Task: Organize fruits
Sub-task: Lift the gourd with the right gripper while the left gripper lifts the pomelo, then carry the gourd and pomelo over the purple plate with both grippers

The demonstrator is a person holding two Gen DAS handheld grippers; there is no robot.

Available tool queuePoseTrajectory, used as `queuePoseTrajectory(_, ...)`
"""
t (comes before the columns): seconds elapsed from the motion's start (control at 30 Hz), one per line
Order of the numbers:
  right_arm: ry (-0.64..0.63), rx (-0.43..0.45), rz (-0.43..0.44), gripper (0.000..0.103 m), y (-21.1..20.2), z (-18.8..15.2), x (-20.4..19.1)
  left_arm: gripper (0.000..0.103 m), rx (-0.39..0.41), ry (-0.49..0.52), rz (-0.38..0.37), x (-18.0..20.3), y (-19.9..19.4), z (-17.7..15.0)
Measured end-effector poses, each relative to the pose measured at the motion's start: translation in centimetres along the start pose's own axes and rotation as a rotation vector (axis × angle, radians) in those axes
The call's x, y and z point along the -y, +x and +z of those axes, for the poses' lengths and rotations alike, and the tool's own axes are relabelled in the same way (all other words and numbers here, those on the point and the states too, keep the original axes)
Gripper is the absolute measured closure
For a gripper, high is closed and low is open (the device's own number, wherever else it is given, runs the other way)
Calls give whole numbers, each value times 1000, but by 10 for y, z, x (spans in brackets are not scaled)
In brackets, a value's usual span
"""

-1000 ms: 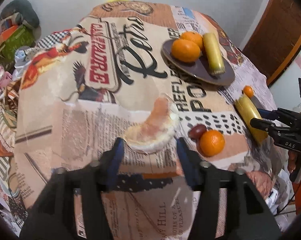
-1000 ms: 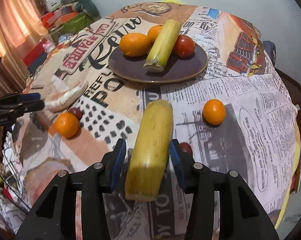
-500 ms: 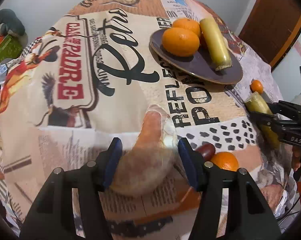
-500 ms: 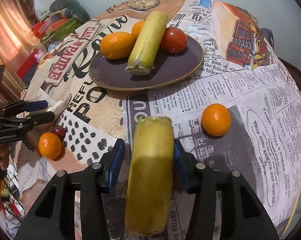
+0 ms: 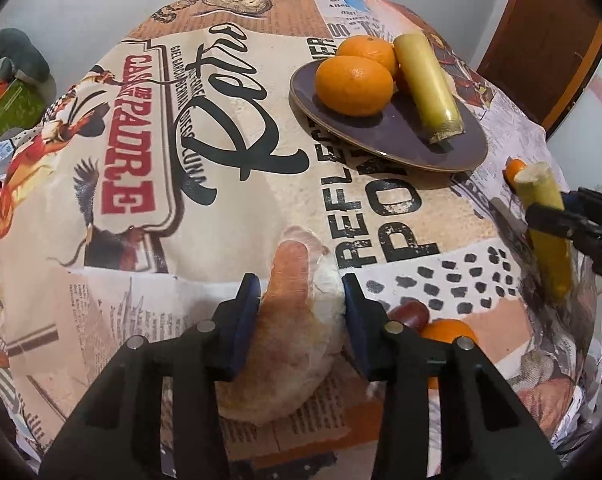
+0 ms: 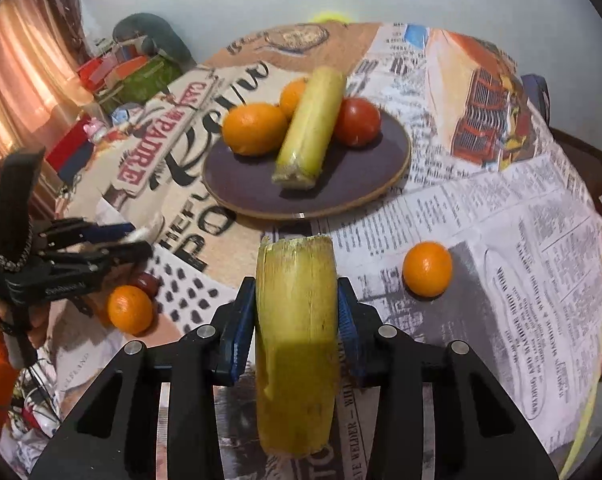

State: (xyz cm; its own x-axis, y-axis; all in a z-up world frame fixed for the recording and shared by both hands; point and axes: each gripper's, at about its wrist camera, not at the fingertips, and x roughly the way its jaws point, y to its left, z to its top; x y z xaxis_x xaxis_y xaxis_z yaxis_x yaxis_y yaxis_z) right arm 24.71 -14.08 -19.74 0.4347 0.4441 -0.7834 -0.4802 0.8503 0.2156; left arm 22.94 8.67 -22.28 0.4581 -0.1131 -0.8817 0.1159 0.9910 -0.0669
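Between my left gripper (image 5: 301,300) jaws, just closed, sits the wedge (image 5: 289,336); my right gripper (image 6: 297,304) clamps a cane (image 6: 297,344), orange (image 6: 427,268) and plate (image 6: 341,196) ahead.

In the right wrist view, the round dark purple plate (image 6: 385,176) sits at upper centre on the newspaper-print tablecloth (image 6: 521,280). On it, a yellow-green cane stalk piece (image 6: 311,128) lies between two orange mandarins (image 6: 255,128) to its left and a red tomato (image 6: 357,120) to its right. A lone mandarin (image 6: 427,268) lies at right of centre; another small mandarin (image 6: 130,309) lies lower left, touching a dark red date-like fruit (image 6: 146,282) just behind it.
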Motion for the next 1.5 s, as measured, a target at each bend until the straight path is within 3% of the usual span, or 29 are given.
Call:
queuePoseTrajectory(0.13, -15, 40, -7, 67, -15, 5, -4, 72, 35, -7, -11, 4, -20, -1)
queuePoseTrajectory(0.23, -25, 57, -16, 67, -22, 8, -8, 84, 68, -4, -18, 9, -37, 1)
queuePoseTrajectory(0.27, -26, 63, -17, 67, -24, 9, -9, 94, 78, 2, -14, 12, -42, 2)
queuePoseTrajectory(0.3, -26, 67, -17, 67, -26, 9, -10, 95, 88, 6, -8, 13, -47, 2)
queuePoseTrajectory(0.43, -28, 86, -14, 67, -34, 10, -14, 96, 124, 18, 13, 14, -61, 4)
queuePoseTrajectory(0.53, -34, 91, -16, 68, -37, 9, -16, 95, 107, 32, 26, 12, -63, 3)
queuePoseTrajectory(0.57, -33, 91, -14, 68, -37, 8, -15, 88, 89, 32, 37, 11, -61, 1)
queuePoseTrajectory(0.6, -30, 89, -11, 68, -37, 8, -15, 70, 59, 31, 35, 8, -55, 0)
queuePoseTrajectory(0.67, -24, 86, -7, 68, -36, 7, -13, 44, 21, 15, 22, 3, -46, -4)
queuePoseTrajectory(0.83, -12, 88, -5, 68, -37, 8, -11, 44, -51, 5, 8, -3, -18, -13)
queuePoseTrajectory(1.03, -9, 90, -9, 68, -37, 9, -10, 44, -38, -16, 24, -5, 6, -9)
queuePoseTrajectory(1.17, -2, 87, -14, 68, -36, 9, -8, 57, -22, -36, 34, -4, 7, -5)
queuePoseTrajectory(1.43, 9, 123, -22, 68, -49, 15, -2, 63, 11, -106, -3, -10, -10, 1)
queuePoseTrajectory(1.47, 9, 128, -26, 68, -50, 16, -2, 65, 19, -105, -7, -9, -15, 0)
queuePoseTrajectory(1.5, 9, 132, -30, 68, -51, 18, -1, 75, 32, -105, -13, -9, -19, 1)
